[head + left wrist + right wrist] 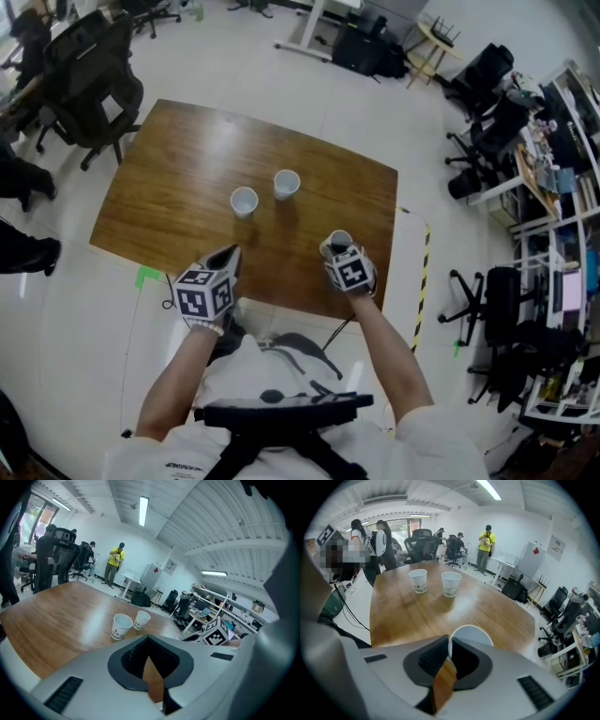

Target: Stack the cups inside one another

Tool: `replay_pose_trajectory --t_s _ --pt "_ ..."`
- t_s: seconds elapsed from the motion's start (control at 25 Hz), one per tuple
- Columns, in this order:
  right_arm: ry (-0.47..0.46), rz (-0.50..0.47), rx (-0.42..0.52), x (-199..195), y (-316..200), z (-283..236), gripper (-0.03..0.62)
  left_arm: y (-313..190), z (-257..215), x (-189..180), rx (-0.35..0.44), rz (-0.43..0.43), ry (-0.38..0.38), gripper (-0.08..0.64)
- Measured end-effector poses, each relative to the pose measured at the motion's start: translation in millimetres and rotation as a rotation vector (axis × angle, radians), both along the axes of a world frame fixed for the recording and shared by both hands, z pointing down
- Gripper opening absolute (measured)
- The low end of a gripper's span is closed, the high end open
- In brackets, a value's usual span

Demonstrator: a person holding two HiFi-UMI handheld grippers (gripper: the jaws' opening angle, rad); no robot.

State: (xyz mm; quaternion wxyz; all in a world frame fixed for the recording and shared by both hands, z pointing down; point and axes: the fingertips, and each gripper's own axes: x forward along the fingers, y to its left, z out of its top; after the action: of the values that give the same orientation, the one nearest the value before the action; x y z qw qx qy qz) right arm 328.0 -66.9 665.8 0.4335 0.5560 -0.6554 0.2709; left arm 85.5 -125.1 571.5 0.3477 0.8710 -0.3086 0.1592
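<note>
Black office chairs (89,89) and cluttered shelving (562,169) ring a brown wooden table (169,187). Taking the person's side as the table's 6 o'clock, three white tapered paper cups stand on it, mouths up. Two sit near the centre, close together but not touching: the left cup (244,201) and, at its 1 o'clock, the right cup (287,184). The third cup (474,632) appears to rest toward 5 o'clock, near the edge. The right gripper (449,654) is pinching its near wall at the rim, one jaw inside the mouth and one outside. The left gripper (149,641) hangs over the 7 o'clock edge with its jaws pressed together on nothing.

All three cups look empty: only bare white interior shows wherever a view looks into one.

These cups are probably very light and thin-walled, so a hard squeeze would likely buckle the side or pull the mouth out of round. The rolled rim is the stiffest place to hold, and that is where the right gripper has it. An empty cup this light could tip or skid if nudged. The taper should let one cup drop into another, provided it goes in upright and centred over the mouth
</note>
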Motion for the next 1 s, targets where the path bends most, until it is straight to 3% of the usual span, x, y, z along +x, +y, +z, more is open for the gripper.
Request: replay_pose_trajectory --t_s 0.28,0.52,1.0 --pt "-0.018 -0.002 0.043 -8.2 -8.1 -17.1 0.030 -4.9 1.1 -3.1 0.012 0.003 -0.015 -0.003" --pt "-0.057 -0.042 0.125 -38.1 -33.0 -43.0 0.029 -7.9 5.4 -8.3 0.019 0.010 -0.061 -0.003" --pt "-0.075 -0.175 0.234 -103.0 -88.7 -98.0 0.029 -15.6 5.8 -29.6 0.021 0.005 -0.070 -0.003"
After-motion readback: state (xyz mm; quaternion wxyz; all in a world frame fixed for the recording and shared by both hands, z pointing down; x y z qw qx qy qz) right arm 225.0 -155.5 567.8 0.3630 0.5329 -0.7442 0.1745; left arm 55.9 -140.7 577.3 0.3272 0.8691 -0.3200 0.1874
